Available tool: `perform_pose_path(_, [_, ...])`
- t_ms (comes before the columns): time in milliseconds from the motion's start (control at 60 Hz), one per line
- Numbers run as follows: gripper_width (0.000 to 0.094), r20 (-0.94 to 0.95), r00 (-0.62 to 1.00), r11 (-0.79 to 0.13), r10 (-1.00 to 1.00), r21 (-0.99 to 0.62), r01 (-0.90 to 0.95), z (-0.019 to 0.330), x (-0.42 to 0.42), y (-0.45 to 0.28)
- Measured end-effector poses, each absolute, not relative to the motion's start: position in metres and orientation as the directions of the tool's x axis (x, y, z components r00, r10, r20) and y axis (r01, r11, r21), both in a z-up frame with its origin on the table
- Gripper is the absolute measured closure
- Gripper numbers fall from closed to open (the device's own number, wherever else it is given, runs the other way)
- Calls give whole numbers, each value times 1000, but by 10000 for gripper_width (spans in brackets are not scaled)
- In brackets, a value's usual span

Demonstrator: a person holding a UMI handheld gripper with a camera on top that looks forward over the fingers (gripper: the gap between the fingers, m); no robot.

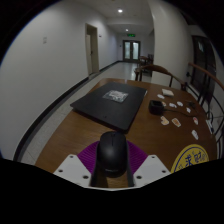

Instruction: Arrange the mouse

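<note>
A black computer mouse (112, 155) sits between my two fingers, and the purple pads (88, 160) press against both of its sides. My gripper (112, 165) is shut on the mouse and holds it over the near edge of the wooden table (70, 130). A large black mat (100, 108) lies on the table just beyond the mouse, with a white sheet (120, 95) on its far part.
Several small white cards (180, 108) and a small black object (157, 106) lie on the table to the right of the mat. A yellow round label (193, 160) is near my right finger. Chairs (150, 68) and a corridor stand beyond the table.
</note>
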State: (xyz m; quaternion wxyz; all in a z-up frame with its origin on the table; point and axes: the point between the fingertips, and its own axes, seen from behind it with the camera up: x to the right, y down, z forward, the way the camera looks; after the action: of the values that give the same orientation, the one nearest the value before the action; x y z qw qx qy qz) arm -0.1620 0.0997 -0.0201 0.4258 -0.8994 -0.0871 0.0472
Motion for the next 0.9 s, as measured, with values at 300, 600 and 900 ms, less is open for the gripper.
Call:
perform_pose_path(300, [603,-62,953,-419,297,-905,72,92,-153,56])
perform_pose_path(600, [606,-1,995,-363,102,-931,36,123,28,10])
perform_pose_path(900, [571,-55,998,-581,16,-813,-36,-6,81,14])
